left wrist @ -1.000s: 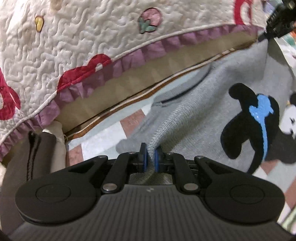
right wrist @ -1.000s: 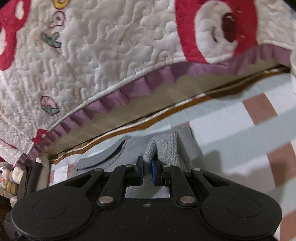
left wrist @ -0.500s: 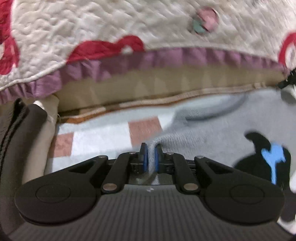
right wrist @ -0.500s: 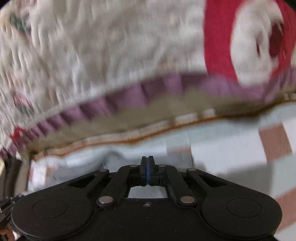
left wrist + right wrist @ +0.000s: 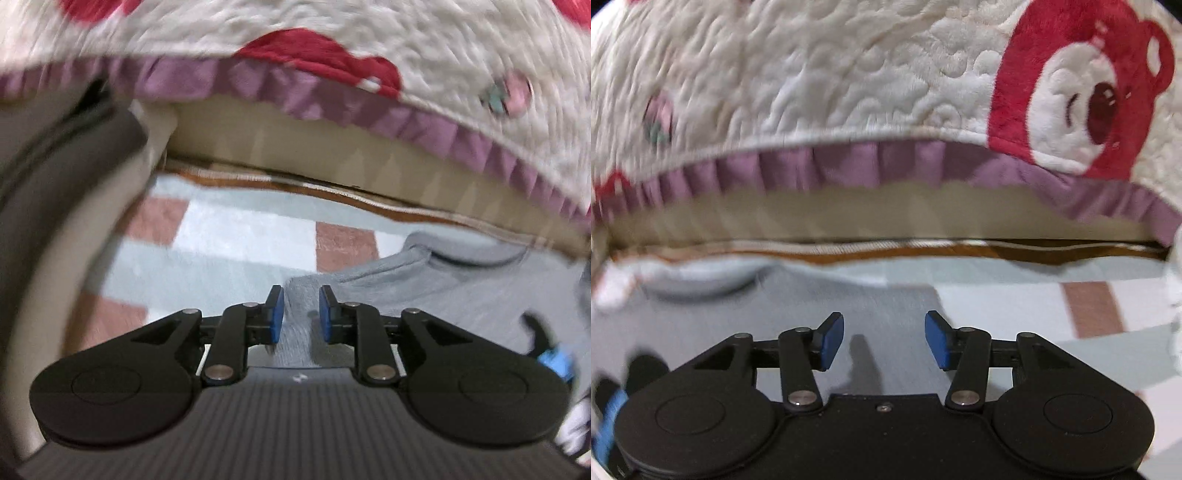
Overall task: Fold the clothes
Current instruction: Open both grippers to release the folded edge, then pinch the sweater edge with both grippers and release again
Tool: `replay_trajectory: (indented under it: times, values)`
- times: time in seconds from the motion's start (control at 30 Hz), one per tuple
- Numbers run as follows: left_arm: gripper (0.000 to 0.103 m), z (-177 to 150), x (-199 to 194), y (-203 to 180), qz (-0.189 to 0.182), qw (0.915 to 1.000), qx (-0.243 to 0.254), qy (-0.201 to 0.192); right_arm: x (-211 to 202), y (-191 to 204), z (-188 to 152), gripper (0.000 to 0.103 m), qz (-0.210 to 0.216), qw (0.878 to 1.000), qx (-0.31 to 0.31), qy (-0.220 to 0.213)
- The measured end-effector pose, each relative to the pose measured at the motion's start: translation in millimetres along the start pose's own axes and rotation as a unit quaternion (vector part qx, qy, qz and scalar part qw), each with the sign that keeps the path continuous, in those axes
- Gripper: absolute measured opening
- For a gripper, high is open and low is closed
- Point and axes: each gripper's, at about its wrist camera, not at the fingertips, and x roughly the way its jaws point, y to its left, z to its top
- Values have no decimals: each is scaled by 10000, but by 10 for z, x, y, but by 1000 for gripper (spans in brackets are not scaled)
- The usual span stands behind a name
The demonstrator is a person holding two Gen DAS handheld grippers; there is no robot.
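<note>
The grey sweater (image 5: 461, 295) lies spread on the checked sheet (image 5: 236, 240), its neckline toward the frilled quilt (image 5: 332, 55) that hangs along the far side; its black and blue cartoon patch shows at the right edge of the left wrist view and at the lower left of the right wrist view. The left gripper (image 5: 297, 312) has just been opening, and its blue pads now stand a narrow way apart with a ridge of the sweater's edge rising between them; the picture is smeared, so I cannot be sure the cloth is wholly free of the pads, but it looks let go, not pinched. The right gripper (image 5: 884, 341) has just been opening too, and its fingers stand wide with nothing between them, only flat grey knit and the sheet beneath. Judging from this, the step in hand is the release after laying the sweater down: both top corners have been set on the sheet and the garment is being left flat, ready for its first fold. The next move likely calls for lifting both grippers clear without dragging the knit, smoothing the small ridge near the left pads if it stays up, then taking hold of one side or a sleeve at its edge and carrying it across toward the middle, keeping the cloth low so the soft knit does not bunch or pull the rest askew.
</note>
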Motion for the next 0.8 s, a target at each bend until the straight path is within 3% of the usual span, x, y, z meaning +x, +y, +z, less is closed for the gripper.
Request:
replay_trajectory:
  times: [0.07,0.17,0.27,0.33,0.37,0.4,0.43,0.53,0.63,0.8]
  values:
    - [26,-68,-89,24,-277,9995,-130,-27,-49,-39,-104,60,-120,9999,-98,32]
    - [46,-168,-111,-20,-442,9988,111,160,-20,-132,-236,63,-201,9997,28,142]
    - [51,-239,-55,-66,-272,9985,333,329,137,-219,-295,71,-162,9992,290,207]
    - [48,-288,11,-81,-193,9981,474,351,232,-274,-311,71,-21,9984,525,192]
    - [26,-314,47,-87,-164,9978,545,351,254,-284,-299,65,127,9980,607,114]
    - [14,-332,63,-96,-91,9975,626,301,276,-288,-291,30,346,9977,583,7]
    - [11,-325,33,-107,-61,9976,661,195,278,-262,-258,20,469,9978,456,-97]
    - [9,-240,-151,-158,-188,9974,658,-233,210,-169,-175,16,646,9968,25,-473]
    - [9,-168,-292,-241,-272,9946,756,-655,92,-151,-120,13,455,9960,-118,-755]
    - [9,-138,-250,-334,-158,9895,943,-1080,-19,-228,44,12,394,9933,224,-1061]
